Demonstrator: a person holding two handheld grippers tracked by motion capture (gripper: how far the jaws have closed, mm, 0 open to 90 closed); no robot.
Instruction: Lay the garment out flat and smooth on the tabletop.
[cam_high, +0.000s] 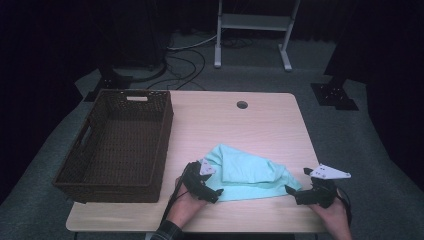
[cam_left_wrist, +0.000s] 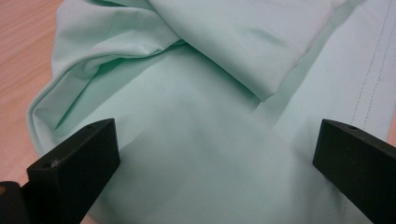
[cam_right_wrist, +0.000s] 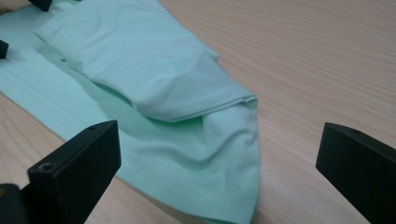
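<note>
High view overhead, facing forward; both gripper views close, low, sharing the mint cloth.

The desk lies bare on its far and right parts, open to passage. The wicker basket walls off the left side. Near the front edge, the mint cloth spans the gap between both grippers.

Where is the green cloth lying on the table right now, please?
In the high view the cloth lies near the table's front edge, between the left gripper and right gripper, right of the basket.
</note>
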